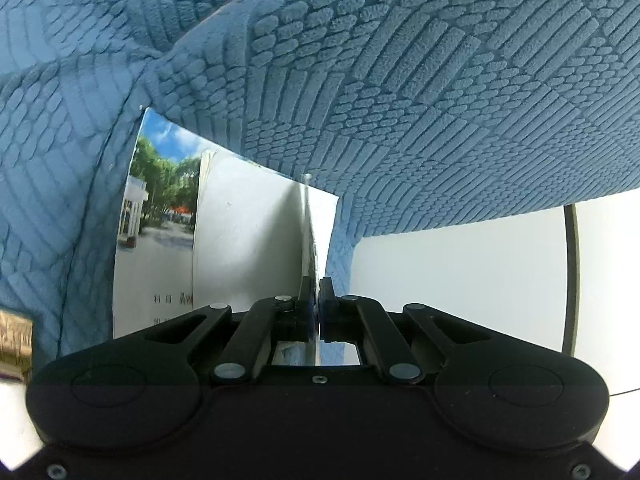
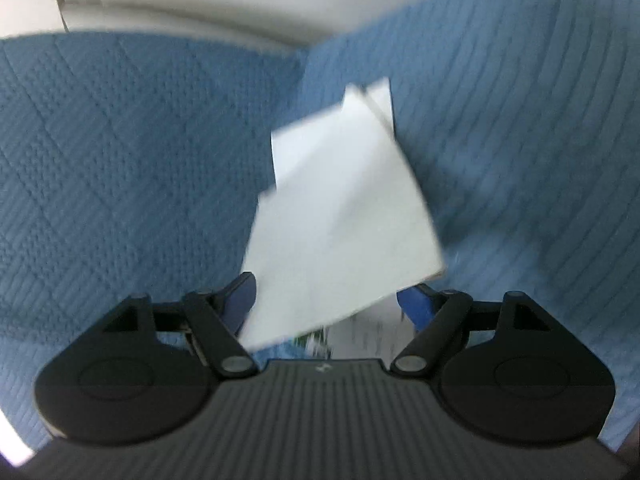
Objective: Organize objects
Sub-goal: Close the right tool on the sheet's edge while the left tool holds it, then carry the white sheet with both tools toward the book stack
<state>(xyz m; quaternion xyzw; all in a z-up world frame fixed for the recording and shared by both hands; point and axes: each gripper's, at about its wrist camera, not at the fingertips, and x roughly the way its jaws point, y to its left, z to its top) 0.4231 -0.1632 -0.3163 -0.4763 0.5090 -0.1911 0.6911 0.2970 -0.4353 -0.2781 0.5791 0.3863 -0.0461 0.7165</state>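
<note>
In the left wrist view my left gripper point(image 1: 319, 284) is shut on a thin white page point(image 1: 310, 232), which I see edge-on running away from the jaws. The page belongs to an open booklet point(image 1: 244, 232). To its left the booklet's photo cover point(image 1: 160, 208) shows trees, a building and printed characters. In the blurred right wrist view my right gripper point(image 2: 330, 300) stands open, blue pads point(image 2: 416, 306) wide apart. White sheets of paper point(image 2: 340, 208) lie tilted between and beyond the fingers without being pinched. A printed sheet point(image 2: 360, 336) shows beneath them.
A blue textured cloth point(image 1: 440, 80) fills the background of both views point(image 2: 120, 160). A white surface point(image 1: 460, 280) with a dark curved edge point(image 1: 572, 280) lies at the right of the left wrist view. A tan object point(image 1: 14, 336) sits at the far left edge.
</note>
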